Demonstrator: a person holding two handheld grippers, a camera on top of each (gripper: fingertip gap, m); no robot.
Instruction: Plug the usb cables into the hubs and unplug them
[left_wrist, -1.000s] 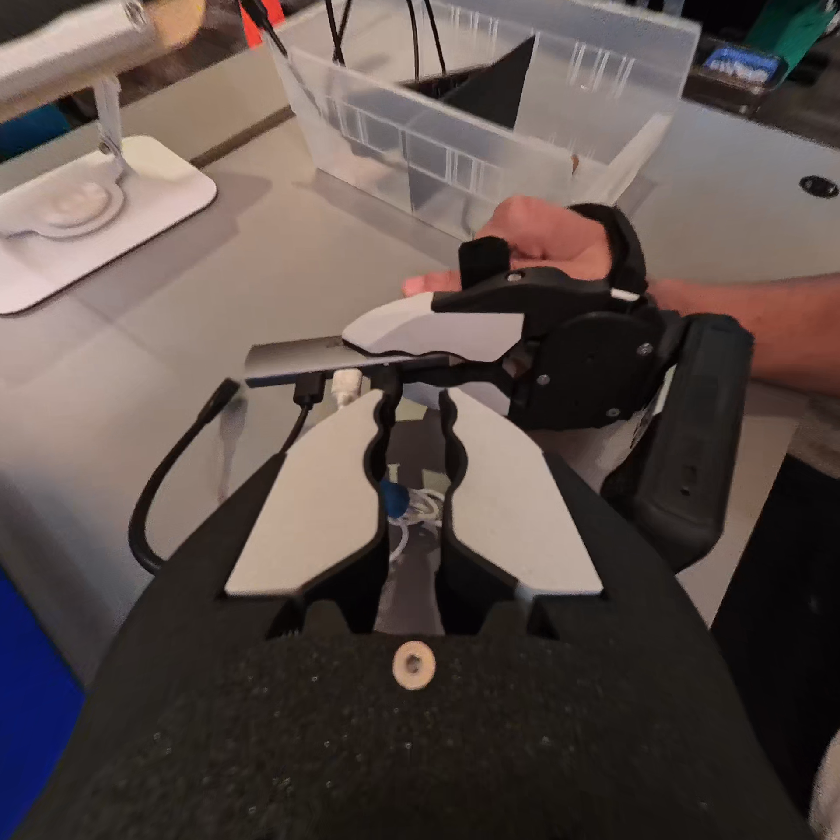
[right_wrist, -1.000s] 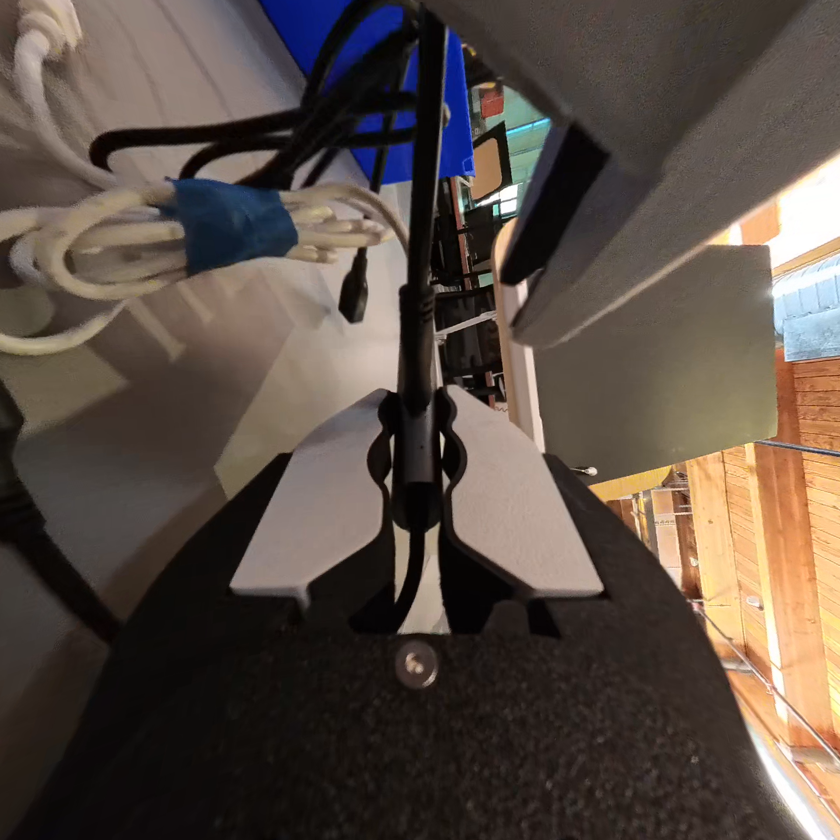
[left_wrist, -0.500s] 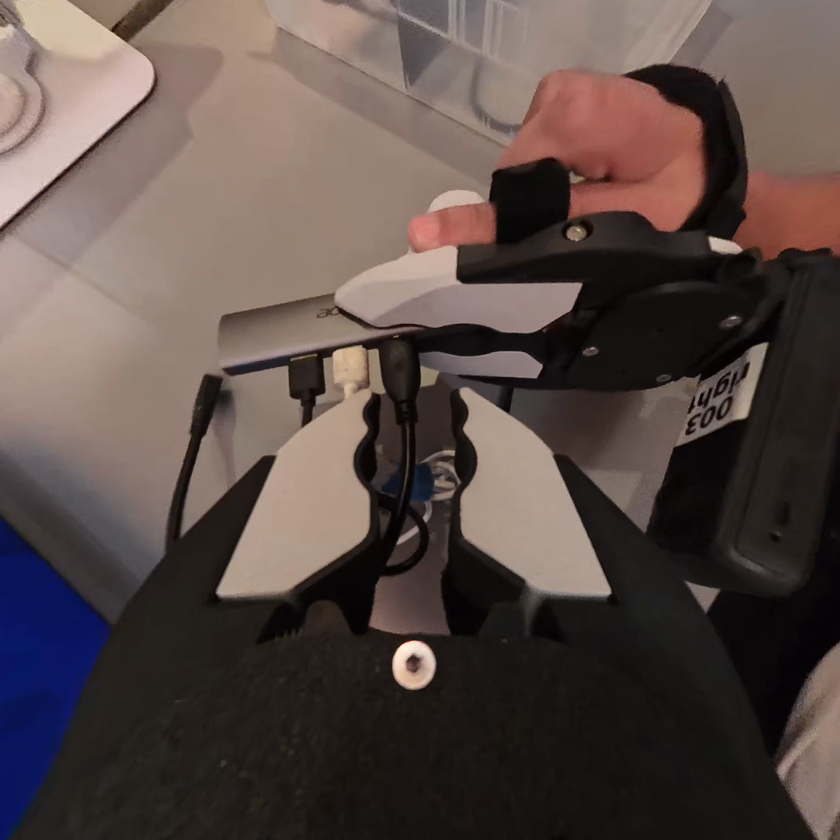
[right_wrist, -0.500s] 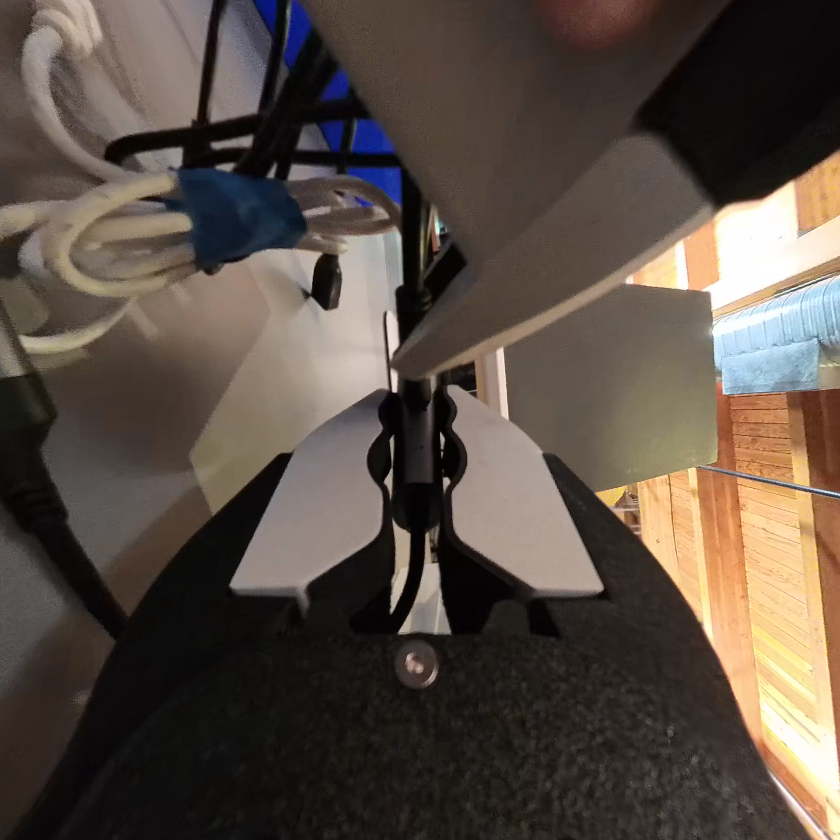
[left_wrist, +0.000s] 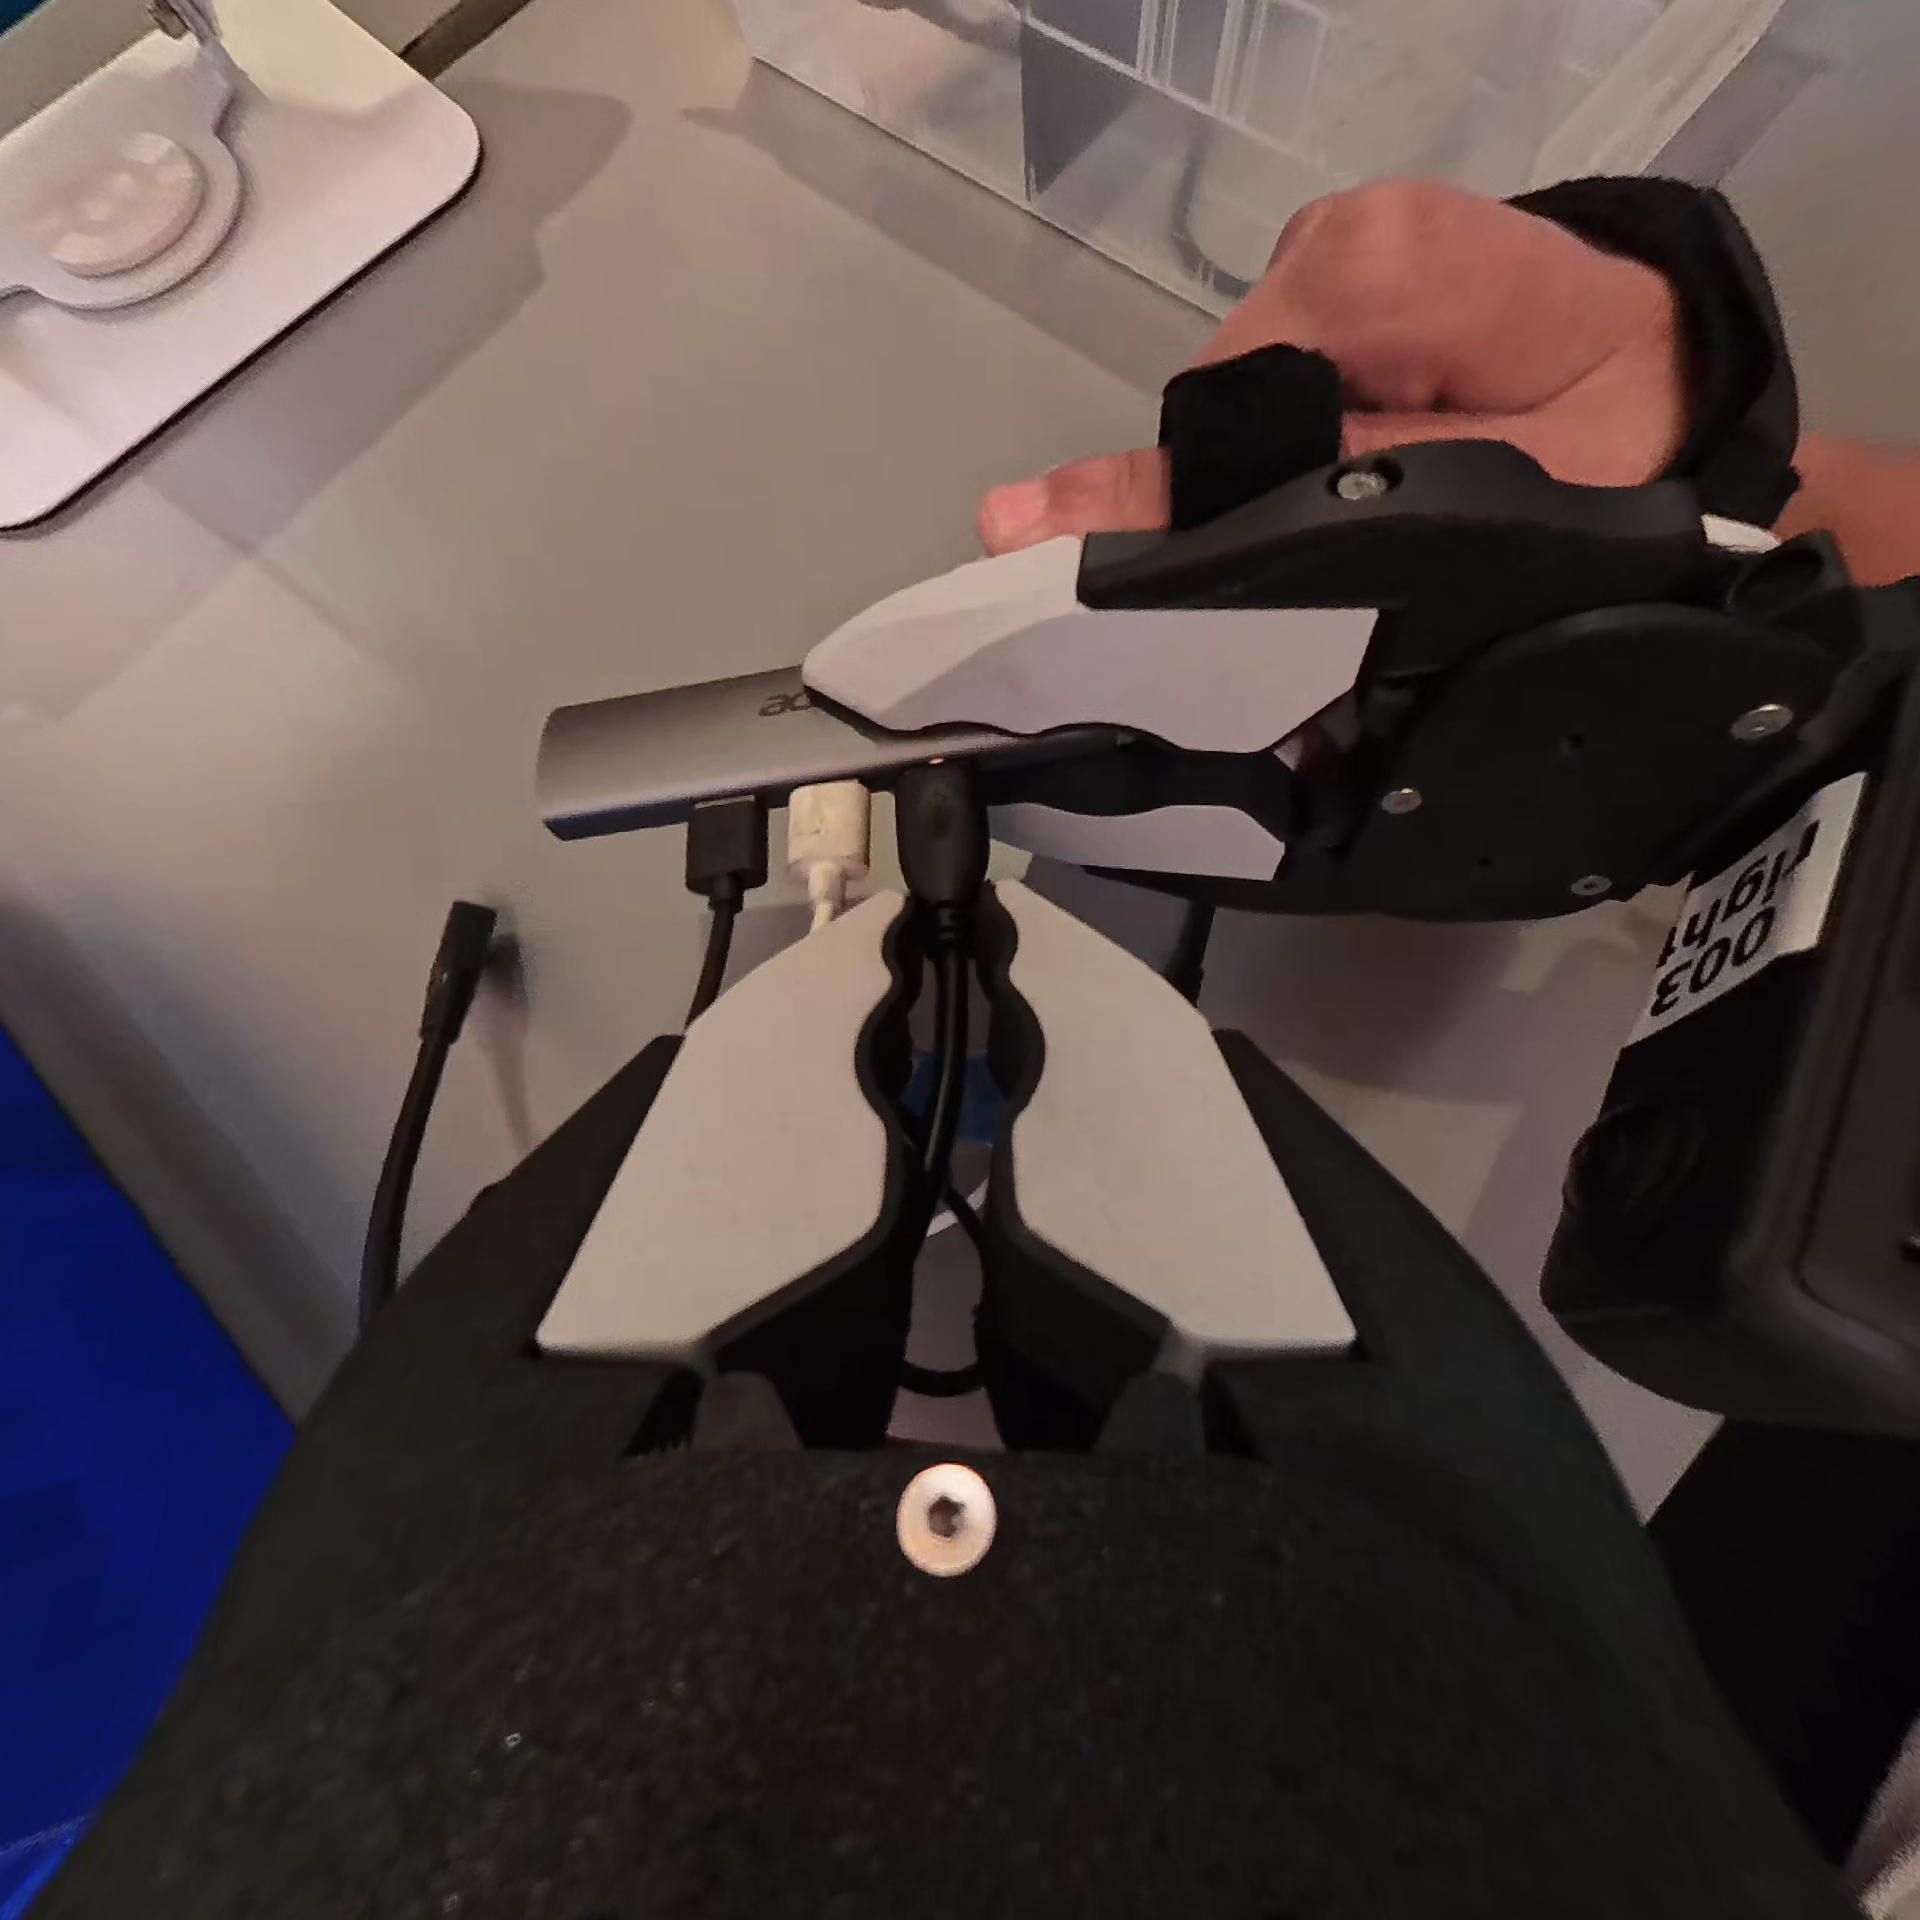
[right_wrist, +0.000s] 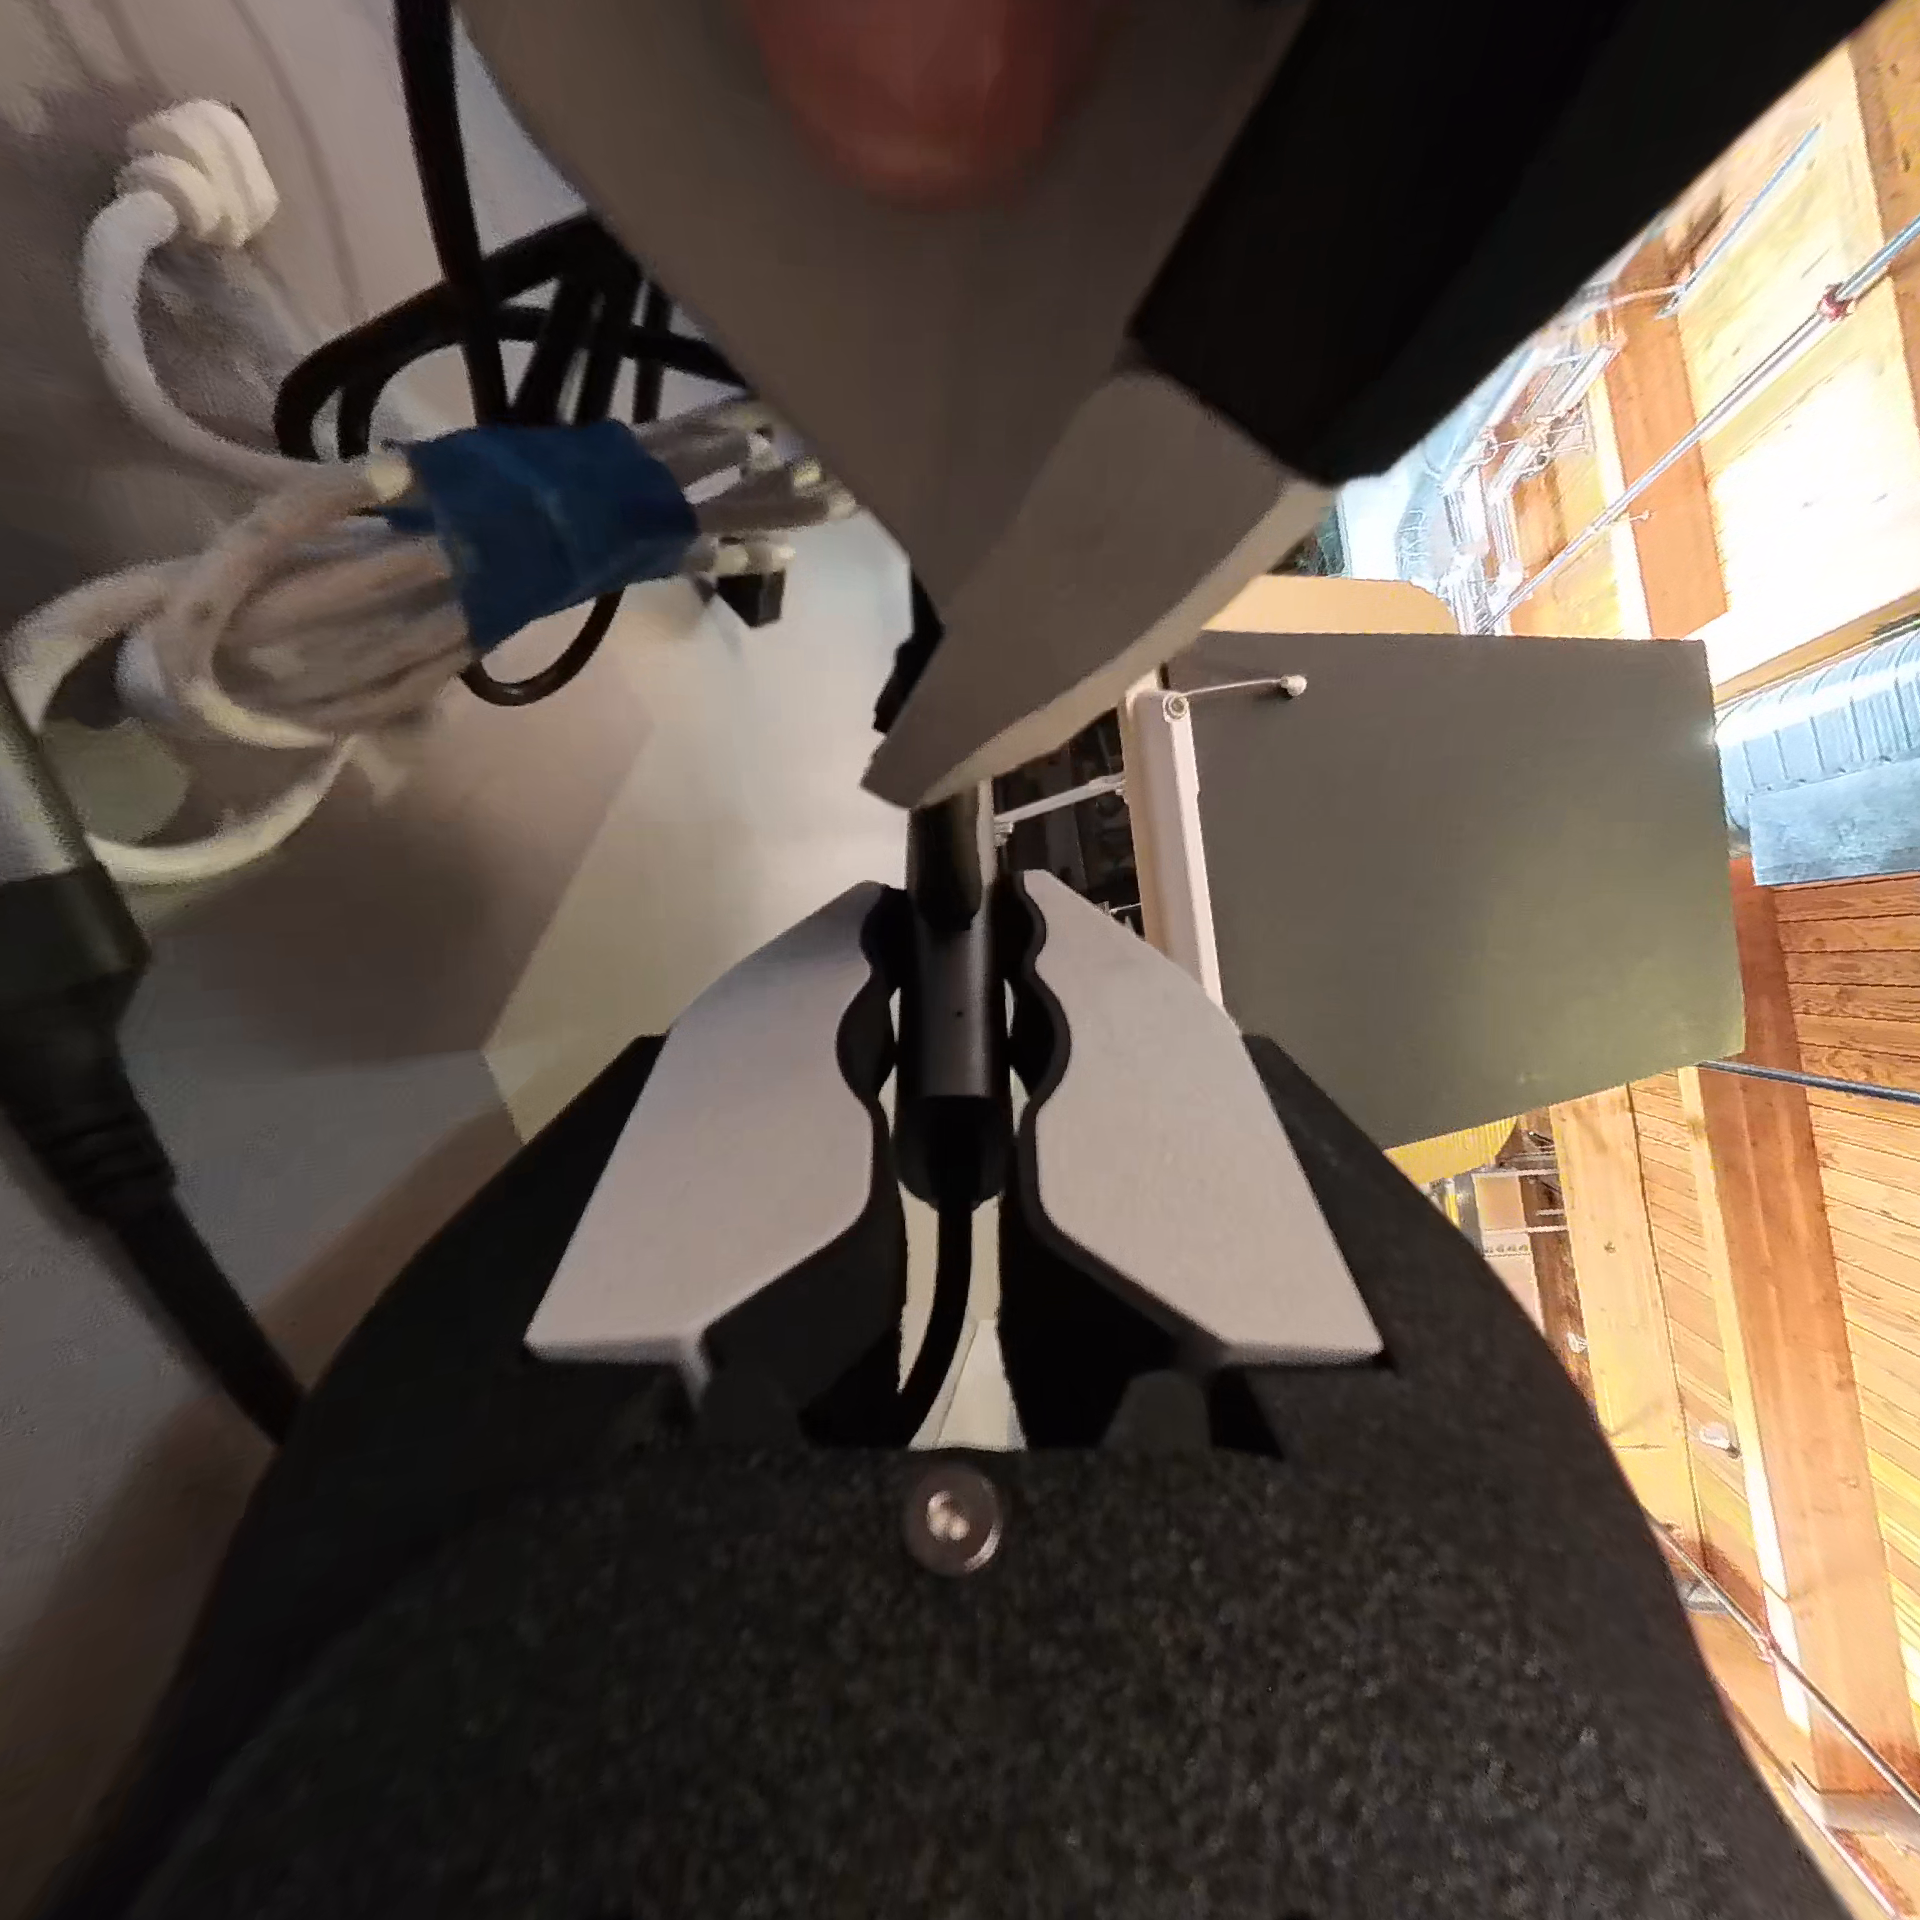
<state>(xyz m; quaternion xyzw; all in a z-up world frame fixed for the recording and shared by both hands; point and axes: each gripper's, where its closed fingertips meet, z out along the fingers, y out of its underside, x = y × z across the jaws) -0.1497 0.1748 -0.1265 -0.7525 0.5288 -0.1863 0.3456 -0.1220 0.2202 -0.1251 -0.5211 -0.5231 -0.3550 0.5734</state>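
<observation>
In the left wrist view, a grey USB hub (left_wrist: 675, 748) is held level above the table by my right gripper (left_wrist: 904, 748), which clamps its right end. Three plugs sit in its near edge: a flat black one (left_wrist: 727, 847), a white one (left_wrist: 828, 831) and a round black one (left_wrist: 938, 831). My left gripper (left_wrist: 945, 894) is slightly open, its tips just below the round black plug, with that plug's thin cable (left_wrist: 945, 1060) running loosely between the fingers. In the right wrist view, my right gripper (right_wrist: 951, 894) is shut on the hub (right_wrist: 951, 1018), which shows edge-on.
A loose black cable end (left_wrist: 457, 956) hangs at the left. A white cable bundle bound with blue tape (right_wrist: 551, 520) lies on the table. A white stand base (left_wrist: 208, 260) is at the far left and a translucent plastic box (left_wrist: 1247, 104) behind. A blue surface (left_wrist: 104, 1351) lies beyond the table's left edge.
My left gripper has moved up to the hub, and the round black plug's cable now runs between its fingers. My right gripper has kept its hold on the hub.
</observation>
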